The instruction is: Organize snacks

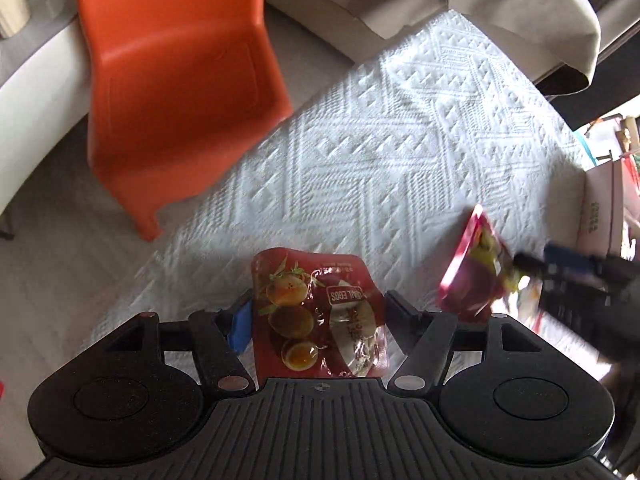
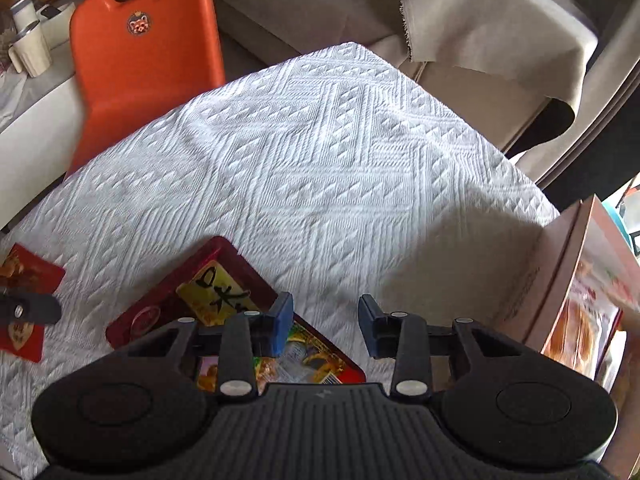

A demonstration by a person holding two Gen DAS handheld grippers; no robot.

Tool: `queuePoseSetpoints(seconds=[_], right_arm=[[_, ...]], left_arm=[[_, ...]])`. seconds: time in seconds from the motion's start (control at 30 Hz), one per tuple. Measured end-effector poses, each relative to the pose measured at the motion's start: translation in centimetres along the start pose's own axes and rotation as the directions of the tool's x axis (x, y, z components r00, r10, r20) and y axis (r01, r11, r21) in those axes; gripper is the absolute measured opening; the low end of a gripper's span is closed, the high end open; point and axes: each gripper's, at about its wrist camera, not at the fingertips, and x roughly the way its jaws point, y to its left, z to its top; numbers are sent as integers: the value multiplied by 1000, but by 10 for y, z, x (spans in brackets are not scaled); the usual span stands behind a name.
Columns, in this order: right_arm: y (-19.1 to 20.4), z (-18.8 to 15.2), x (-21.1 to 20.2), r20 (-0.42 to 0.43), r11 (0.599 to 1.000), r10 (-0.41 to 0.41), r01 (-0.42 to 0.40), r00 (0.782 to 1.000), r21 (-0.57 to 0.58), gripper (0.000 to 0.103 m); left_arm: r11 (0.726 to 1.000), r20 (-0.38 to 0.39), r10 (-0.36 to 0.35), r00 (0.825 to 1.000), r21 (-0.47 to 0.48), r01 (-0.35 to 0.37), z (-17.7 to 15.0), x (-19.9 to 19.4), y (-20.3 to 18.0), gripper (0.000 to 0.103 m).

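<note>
My left gripper [image 1: 318, 312] has its jaws on either side of a red quail-egg packet [image 1: 316, 316] and holds it above the white textured tablecloth [image 1: 380, 152]. In the left wrist view the right gripper [image 1: 532, 264] grips the edge of a red and yellow snack packet [image 1: 476, 268], blurred. In the right wrist view my right gripper [image 2: 325, 322] has its jaws apart, with nothing between the fingertips; that red and yellow packet [image 2: 216, 300] lies under its left finger. The quail-egg packet [image 2: 28, 280] and a left finger show at the left edge.
A pink cardboard box [image 2: 560, 280] with snack bags inside stands at the table's right edge. An orange plastic chair [image 2: 148, 60] stands beyond the table's far left side. A beige sofa with a draped cloth [image 2: 500, 28] lies behind.
</note>
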Motion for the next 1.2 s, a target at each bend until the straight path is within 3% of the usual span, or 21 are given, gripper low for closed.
queuePoseSetpoints(seconds=[0.2, 0.33, 0.53, 0.7, 0.73, 0.83, 1.0, 1.2], right_arm=[[-5, -29, -19, -28, 989, 103, -99, 994, 106, 42], [-8, -36, -37, 48, 975, 154, -159, 987, 152, 67], [17, -30, -41, 70, 966, 244, -249, 967, 75, 69], [52, -34, -22, 23, 980, 188, -186, 982, -66, 77], [52, -36, -19, 32, 983, 174, -172, 984, -68, 85], [40, -40, -12, 22, 978, 208, -208, 978, 1, 90], [30, -45, -14, 4, 973, 228, -228, 974, 42, 91], [51, -49, -17, 21, 976, 201, -199, 979, -84, 91]], left_arm=[[1000, 4, -12, 1000, 23, 12, 6, 4, -9, 72], [1000, 8, -15, 1000, 22, 15, 5, 5, -9, 72], [1000, 18, -10, 1000, -20, 10, 1, -2, 2, 72], [1000, 9, -14, 1000, -12, 14, -3, -4, 2, 72], [1000, 8, -16, 1000, -15, 16, -4, -4, 3, 72], [1000, 8, -17, 1000, -15, 17, -7, -4, 4, 72], [1000, 9, -7, 1000, -3, 7, -11, -5, 0, 72], [1000, 34, 19, 999, 10, -19, -17, -9, -15, 72]])
